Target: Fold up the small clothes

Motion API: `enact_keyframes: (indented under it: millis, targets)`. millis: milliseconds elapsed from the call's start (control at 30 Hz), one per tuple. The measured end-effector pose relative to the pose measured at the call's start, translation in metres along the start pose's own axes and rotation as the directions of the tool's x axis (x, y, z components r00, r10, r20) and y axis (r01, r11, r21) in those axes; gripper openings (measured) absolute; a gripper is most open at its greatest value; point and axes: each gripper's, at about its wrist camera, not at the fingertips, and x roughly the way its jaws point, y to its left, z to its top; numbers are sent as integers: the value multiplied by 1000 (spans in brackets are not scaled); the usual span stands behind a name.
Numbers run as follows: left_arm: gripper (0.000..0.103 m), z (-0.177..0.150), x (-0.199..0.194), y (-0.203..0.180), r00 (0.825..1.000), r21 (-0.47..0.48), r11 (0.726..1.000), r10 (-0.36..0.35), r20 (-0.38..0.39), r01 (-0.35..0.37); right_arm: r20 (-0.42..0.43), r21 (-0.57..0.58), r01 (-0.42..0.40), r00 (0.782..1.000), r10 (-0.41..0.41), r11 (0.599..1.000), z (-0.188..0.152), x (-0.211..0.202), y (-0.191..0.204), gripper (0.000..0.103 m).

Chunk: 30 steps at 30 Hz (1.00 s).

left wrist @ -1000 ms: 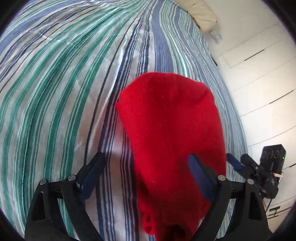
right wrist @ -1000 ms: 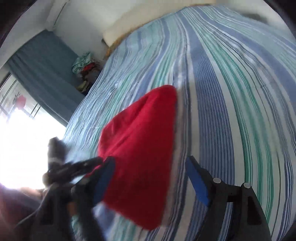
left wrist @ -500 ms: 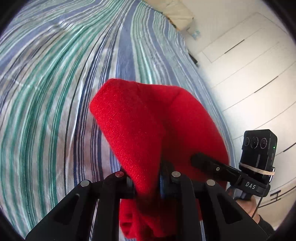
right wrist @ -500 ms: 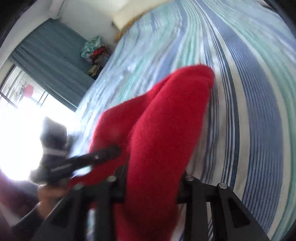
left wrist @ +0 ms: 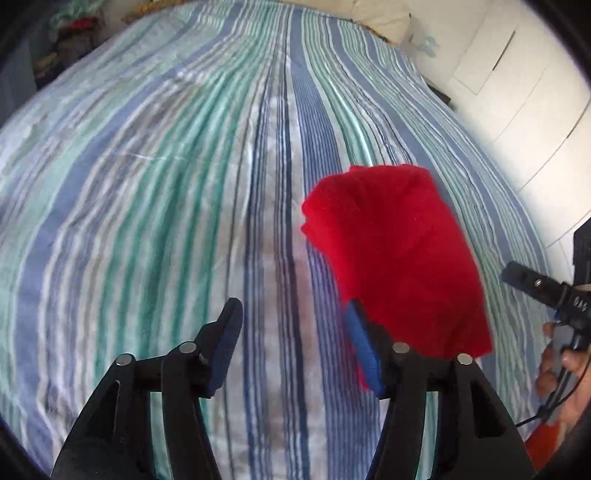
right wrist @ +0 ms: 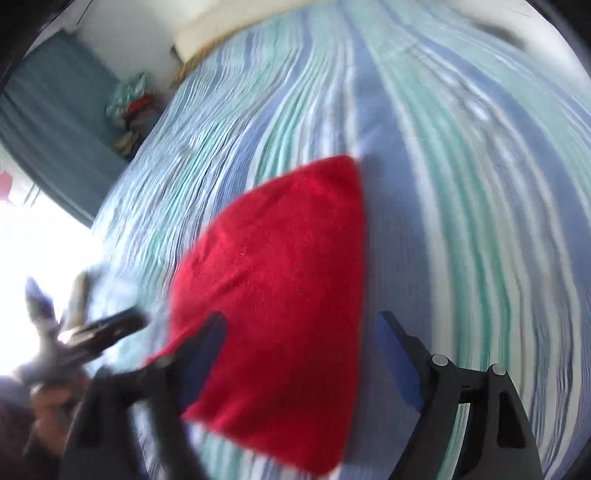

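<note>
A small red garment [left wrist: 399,254] lies folded on the striped bed sheet [left wrist: 166,192]. My left gripper [left wrist: 293,321] hovers above the sheet with its jaws opening and only bare sheet between its blue pads; the red cloth lies to the right, partly behind the right finger [left wrist: 364,347]. In the right wrist view the red garment [right wrist: 280,295] fills the middle. My right gripper [right wrist: 301,328] hangs over it with its jaws opening, and the cloth lies below the gap without either pad pressing on it. Each gripper shows at the edge of the other's view, the right gripper [left wrist: 535,284] and the blurred left gripper [right wrist: 99,328].
The bed sheet [right wrist: 461,184] runs far ahead to a pillow [left wrist: 380,14]. White cupboard doors [left wrist: 517,92] stand past the bed's right edge. A pile of clothes [right wrist: 133,107] sits by a blue curtain [right wrist: 48,122] at the left. A hand [left wrist: 554,354] holds the right gripper.
Both grippers shut on the red garment half a second ago and lifted its near edge. Both have since let go, and the left gripper has pulled up and away to the left.
</note>
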Motion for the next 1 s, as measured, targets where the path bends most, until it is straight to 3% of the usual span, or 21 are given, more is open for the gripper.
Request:
enact_keyframes:
  millis: [33, 67, 167, 267, 367, 433, 567, 1000]
  targets:
    - [87, -8, -18, -5, 998, 34, 998, 57, 40, -58, 34, 6, -6, 999, 6, 1000, -8, -17, -4, 83]
    - [98, -19, -37, -12, 989, 61, 991, 118, 88, -123, 63, 4, 3, 998, -4, 1000, -16, -35, -5, 86]
    - [99, -47, -85, -35, 949, 80, 962, 241, 204, -261, 85, -39, 57, 995, -53, 998, -44, -88, 10, 87]
    - [102, -73, -120, -52, 936, 51, 950, 293, 192, -308, 64, -89, 90, 994, -84, 992, -76, -125, 30, 94]
    - [102, -87, -142, -59, 936, 2, 945, 325, 133, -328, 64, -118, 144, 989, -137, 983, -110, -155, 56, 100]
    - [102, -93, -146, -62, 941, 7, 942, 336, 44, -337, 50, -146, 172, 985, -166, 974, -135, -168, 75, 100]
    - [101, -112, -155, -68, 944, 27, 945, 327, -40, -326, 38, -212, 230, 973, -227, 950, -174, -186, 104, 100]
    - [101, -120, -189, -75, 945, -1, 946, 325, 28, -325, 69, -298, 319, 947, -313, 900, -193, -207, 152, 100]
